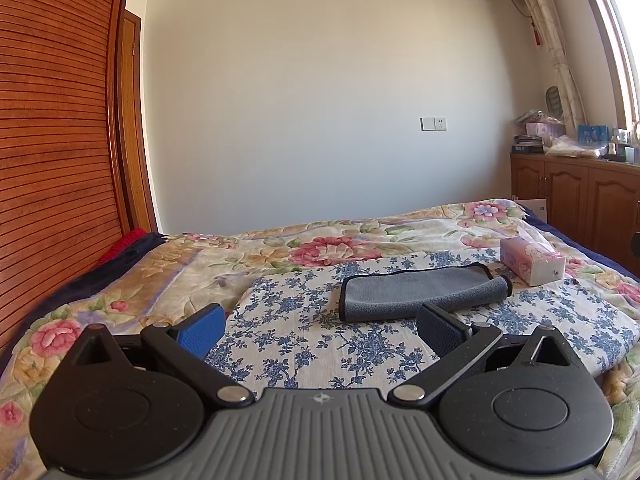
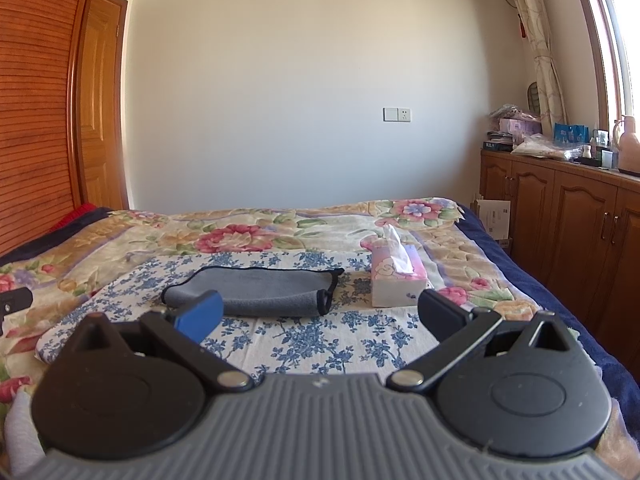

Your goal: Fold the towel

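Observation:
A grey towel (image 1: pixel 420 290) with a dark hem lies folded on a blue-flowered white cloth (image 1: pixel 304 344) on the bed. Its right end is rolled over. My left gripper (image 1: pixel 320 330) is open and empty, hovering just in front of the towel's near edge. In the right wrist view the towel (image 2: pixel 260 290) lies ahead and slightly left. My right gripper (image 2: pixel 320 318) is open and empty, just short of the towel's near edge. The blue left pad (image 2: pixel 202 316) overlaps the towel's near left corner in the image.
A pink tissue box (image 2: pixel 396 282) stands right of the towel, also seen in the left wrist view (image 1: pixel 532 260). A floral quilt (image 1: pixel 120 280) covers the bed. A wooden wardrobe (image 1: pixel 52 140) is on the left, wooden cabinets (image 2: pixel 568 232) on the right.

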